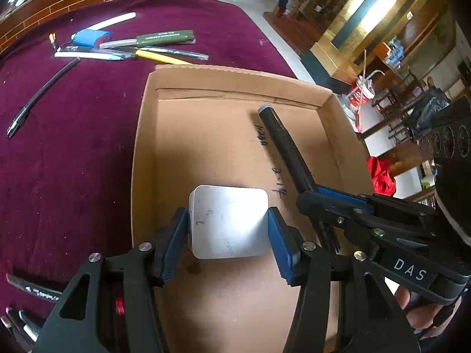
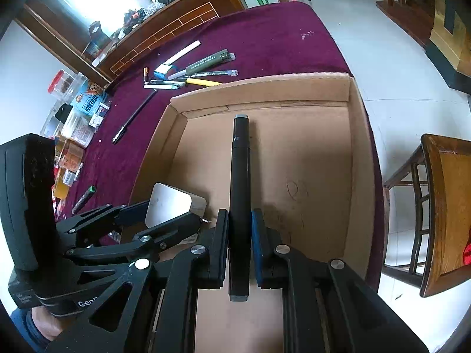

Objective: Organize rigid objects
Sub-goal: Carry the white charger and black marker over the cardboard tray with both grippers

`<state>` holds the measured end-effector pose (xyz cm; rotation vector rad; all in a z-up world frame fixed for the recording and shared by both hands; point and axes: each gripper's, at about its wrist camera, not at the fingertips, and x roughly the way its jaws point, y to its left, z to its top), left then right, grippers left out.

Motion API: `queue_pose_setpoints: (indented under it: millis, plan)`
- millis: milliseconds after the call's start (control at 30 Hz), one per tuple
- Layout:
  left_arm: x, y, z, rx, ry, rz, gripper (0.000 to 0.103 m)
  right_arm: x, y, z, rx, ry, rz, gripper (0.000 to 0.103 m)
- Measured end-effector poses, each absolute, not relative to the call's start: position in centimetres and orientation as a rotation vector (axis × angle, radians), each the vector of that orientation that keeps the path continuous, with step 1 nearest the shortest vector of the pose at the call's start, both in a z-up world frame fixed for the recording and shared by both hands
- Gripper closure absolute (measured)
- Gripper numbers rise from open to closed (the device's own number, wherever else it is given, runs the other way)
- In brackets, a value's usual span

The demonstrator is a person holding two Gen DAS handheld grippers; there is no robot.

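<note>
A shallow cardboard box (image 1: 147,135) (image 2: 357,158) lies on the maroon tablecloth. My left gripper (image 1: 228,235) is shut on a silver metal tin (image 1: 229,220), held inside the box near its floor; the tin also shows in the right wrist view (image 2: 170,203). My right gripper (image 2: 240,244) is shut on a long black marker (image 2: 240,182), held over the box; it shows in the left wrist view too (image 1: 282,147), with the right gripper (image 1: 312,194) at the right.
A cluster of pens, a green marker (image 1: 164,38), a blue item (image 1: 88,37) and a white stick (image 1: 114,20) lie beyond the box. A thin black pen (image 1: 41,97) lies at the left. More pens sit at the near left (image 1: 20,320). A wooden chair (image 2: 441,206) stands right of the table.
</note>
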<state>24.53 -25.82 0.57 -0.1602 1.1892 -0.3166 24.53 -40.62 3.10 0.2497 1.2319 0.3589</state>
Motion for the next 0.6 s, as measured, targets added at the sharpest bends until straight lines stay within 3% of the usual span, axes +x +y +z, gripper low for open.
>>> queue_pose_setpoints:
  millis: [333, 433, 600]
  plan:
    - [25.0, -26.1, 0.6, -0.174, 1.163, -0.305, 0.050, 25.6, -40.7, 2.7, 0.255, 1.242, 0.374, 0.090]
    - [24.8, -25.8, 0.9, -0.207, 1.152, -0.313, 0.046, 25.7, -40.7, 2.8, 0.263, 1.243, 0.387, 0.089]
    - [24.0, -25.2, 1.8, -0.244, 1.140, -0.308, 0.036, 25.0, -40.7, 3.8, 0.220, 1.217, 0.382, 0.076]
